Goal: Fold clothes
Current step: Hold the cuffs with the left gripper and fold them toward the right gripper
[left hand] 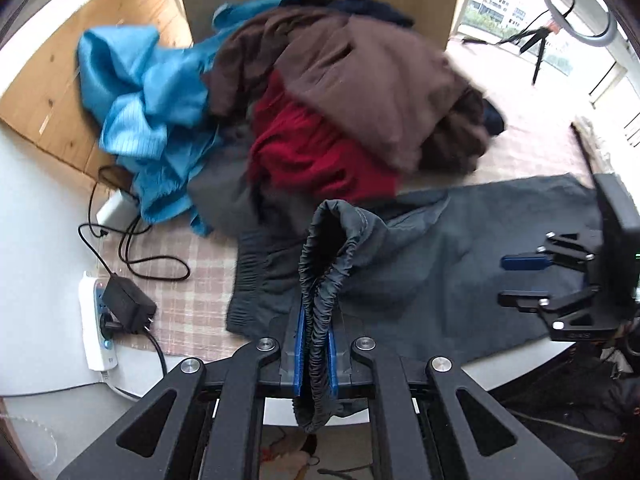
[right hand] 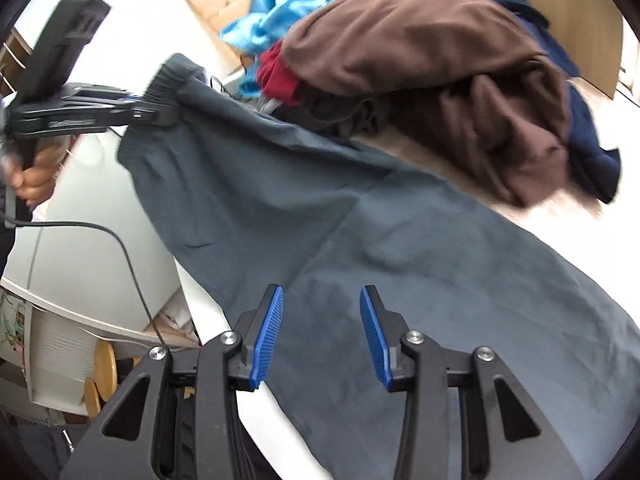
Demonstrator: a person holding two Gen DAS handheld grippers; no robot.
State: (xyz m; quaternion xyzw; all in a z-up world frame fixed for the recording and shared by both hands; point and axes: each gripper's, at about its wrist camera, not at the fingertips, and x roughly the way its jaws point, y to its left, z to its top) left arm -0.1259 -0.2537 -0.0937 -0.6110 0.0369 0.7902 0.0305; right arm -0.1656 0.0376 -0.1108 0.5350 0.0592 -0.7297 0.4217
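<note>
Now, on our left, the left gripper (left hand: 316,344) has its fingers pressed together on the elastic waistband (left hand: 320,280) of the grey trousers (right hand: 360,232), which lie spread along the table edge in front of the heap of clothes (left hand: 340,100). To the right, our right gripper (right hand: 322,336) hovers over a trouser leg, fingers spread and empty. We judge the fold goes best if we keep the waistband taut and pinch the leg before carrying it over.

A white power strip (left hand: 96,320) with a black plug (left hand: 128,306) lay to the left of the jaws. A ring light (left hand: 576,0) stood far ahead, to the right. Round wooden stools (right hand: 102,372) sat low, left of the jaws.
</note>
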